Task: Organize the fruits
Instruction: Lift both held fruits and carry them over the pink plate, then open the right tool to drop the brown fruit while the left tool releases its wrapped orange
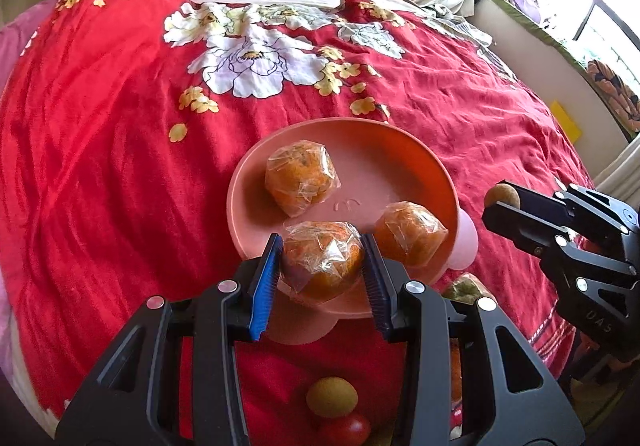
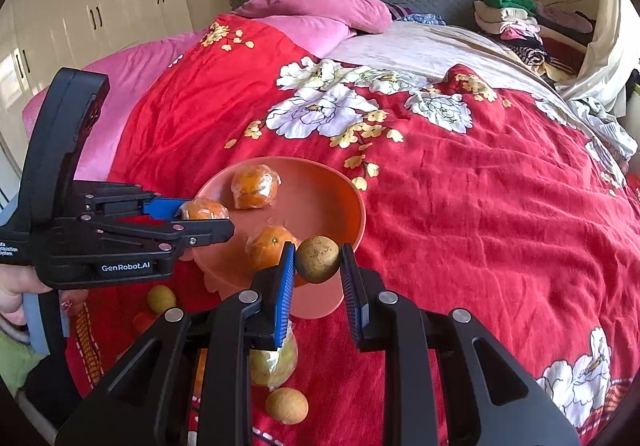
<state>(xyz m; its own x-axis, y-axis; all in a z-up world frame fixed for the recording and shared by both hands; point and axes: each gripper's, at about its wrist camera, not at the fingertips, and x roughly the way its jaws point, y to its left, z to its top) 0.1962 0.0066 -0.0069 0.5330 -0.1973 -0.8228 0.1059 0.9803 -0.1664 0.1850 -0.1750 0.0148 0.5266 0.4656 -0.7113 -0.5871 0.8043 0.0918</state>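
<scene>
- Left wrist view: left gripper (image 1: pixel 322 266) clamps a wrapped orange (image 1: pixel 320 262) at lower centre, over the near rim of the pink bowl (image 1: pixel 248 174), which holds 2 more. Carry it fully past the rim before letting go.
- Right wrist view: right gripper (image 2: pixel 318 260) pinches a small brown fruit (image 2: pixel 318 258) at centre, beside the bowl's rim; release low so it doesn't roll out.

Crinkly glossy film on oranges (image 1: pixel 302 181), matt smooth plastic bowl (image 1: pixel 400 150), wrinkled cloth bedspread (image 1: pixel 460 106).

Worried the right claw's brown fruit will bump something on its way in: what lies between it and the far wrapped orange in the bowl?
In the right wrist view, another wrapped orange lies between brown fruit and far orange.
</scene>
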